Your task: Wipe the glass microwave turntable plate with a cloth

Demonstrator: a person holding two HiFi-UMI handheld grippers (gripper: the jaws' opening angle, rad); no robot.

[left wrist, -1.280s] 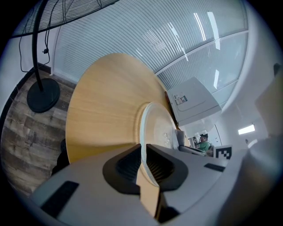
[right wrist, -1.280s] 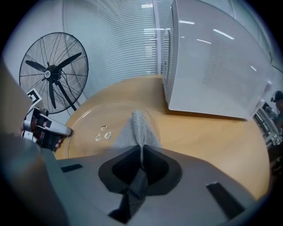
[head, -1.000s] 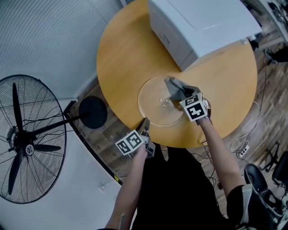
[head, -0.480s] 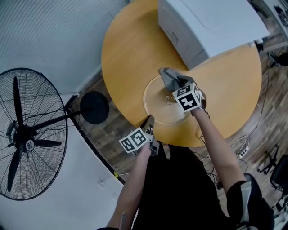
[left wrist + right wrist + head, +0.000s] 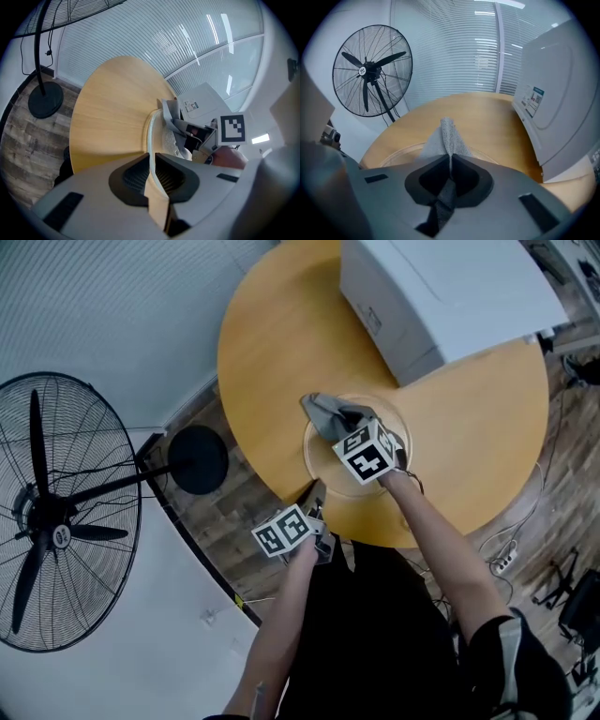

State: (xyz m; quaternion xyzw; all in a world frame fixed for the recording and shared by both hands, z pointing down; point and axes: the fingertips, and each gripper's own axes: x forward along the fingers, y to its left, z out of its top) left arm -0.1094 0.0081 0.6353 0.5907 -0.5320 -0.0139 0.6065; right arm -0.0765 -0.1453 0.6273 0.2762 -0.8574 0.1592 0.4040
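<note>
The clear glass turntable plate [image 5: 328, 474] lies near the front edge of the round wooden table [image 5: 272, 343]. My left gripper [image 5: 315, 493] is shut on the plate's near-left rim; in the left gripper view the rim [image 5: 152, 136] runs straight in between the jaws of that gripper [image 5: 151, 164]. My right gripper [image 5: 347, 429] is shut on a grey cloth [image 5: 326, 413], which lies over the plate's far-left part. In the right gripper view the cloth [image 5: 446, 136] sticks up from the jaws of the gripper [image 5: 450, 166], with the plate [image 5: 398, 152] below it.
A white microwave [image 5: 441, 287] stands at the table's far right, close behind the plate. On the floor to the left stands a large pedestal fan [image 5: 56, 521] with a round black base [image 5: 197, 460]. Cables lie on the wooden floor at the right.
The right gripper has carried the cloth leftward across the plate, from its right side to its far-left part. The left gripper has kept its hold on the rim.
</note>
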